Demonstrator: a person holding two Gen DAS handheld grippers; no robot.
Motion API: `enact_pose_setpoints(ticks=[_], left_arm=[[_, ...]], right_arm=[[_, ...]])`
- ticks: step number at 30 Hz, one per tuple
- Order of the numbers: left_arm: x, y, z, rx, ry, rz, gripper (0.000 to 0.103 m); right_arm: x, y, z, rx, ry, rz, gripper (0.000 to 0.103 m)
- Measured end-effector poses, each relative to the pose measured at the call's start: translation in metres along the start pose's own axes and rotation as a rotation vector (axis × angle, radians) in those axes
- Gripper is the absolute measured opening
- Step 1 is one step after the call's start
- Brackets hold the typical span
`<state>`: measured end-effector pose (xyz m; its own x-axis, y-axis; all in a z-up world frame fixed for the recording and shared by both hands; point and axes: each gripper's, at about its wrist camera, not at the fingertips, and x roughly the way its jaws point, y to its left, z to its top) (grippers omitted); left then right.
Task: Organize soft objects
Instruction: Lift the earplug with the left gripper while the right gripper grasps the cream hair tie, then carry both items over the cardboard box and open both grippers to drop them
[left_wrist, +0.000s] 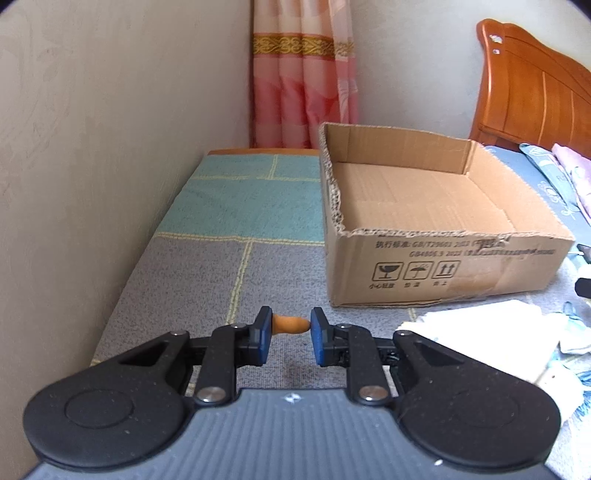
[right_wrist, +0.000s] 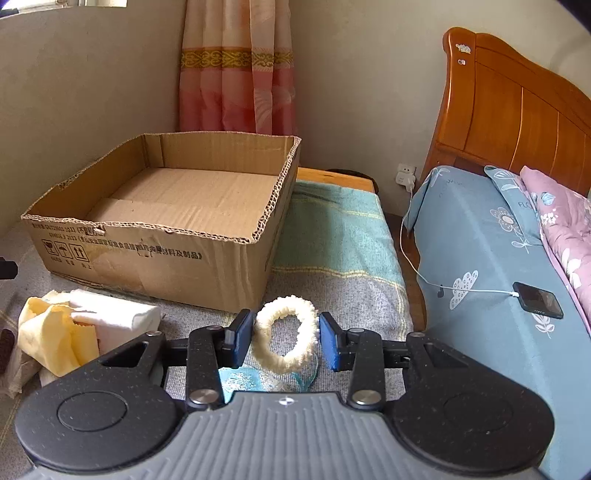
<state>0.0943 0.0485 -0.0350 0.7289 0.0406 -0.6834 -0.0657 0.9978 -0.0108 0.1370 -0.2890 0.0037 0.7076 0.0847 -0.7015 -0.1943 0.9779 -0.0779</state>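
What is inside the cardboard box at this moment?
The box holds nothing visible: only its bare cardboard floor and bottom flaps show in both views. The strip of floor just behind the near wall is hidden from both cameras, so something flat there cannot be ruled out.

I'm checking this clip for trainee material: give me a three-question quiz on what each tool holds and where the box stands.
1. True or false: the cardboard box already holds soft items.
2. What is between the pads of the right tool? A) a yellow cloth B) a cream fuzzy ring C) a phone
3. Fill in: the left tool pinches a small ____ coloured piece.

Key: 1 false, the box shows only bare cardboard; 2 B; 3 orange.
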Motion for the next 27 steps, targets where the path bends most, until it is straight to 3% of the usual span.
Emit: enact_pose_setpoints(ticks=[7, 14, 20, 27], left_arm=[[-0.031, -0.006, 0.015, 0.068, -0.051, -0.072, 0.02], [-0.041, -0.025, 0.051, 0.144, -0.115, -0.162, 0.02], [-0.017, -0.049, 0.094, 0.235, -0.153, -0.191, 0.021], [0.041, -0.068, 0.133, 0.274, -0.094, -0.188, 0.021]], right_arm=[[-0.03, 0.006, 0.008, -0.028, -0.062, 0.029, 0.044], [-0.054, 0.013, 0.017, -0.058, -0.123, 0.07, 0.044], [-0.059, 0.016, 0.028, -0.07, -0.154, 0.106, 0.044], [-0.051, 0.017, 0.037, -0.078, -0.157, 0.12, 0.044]])
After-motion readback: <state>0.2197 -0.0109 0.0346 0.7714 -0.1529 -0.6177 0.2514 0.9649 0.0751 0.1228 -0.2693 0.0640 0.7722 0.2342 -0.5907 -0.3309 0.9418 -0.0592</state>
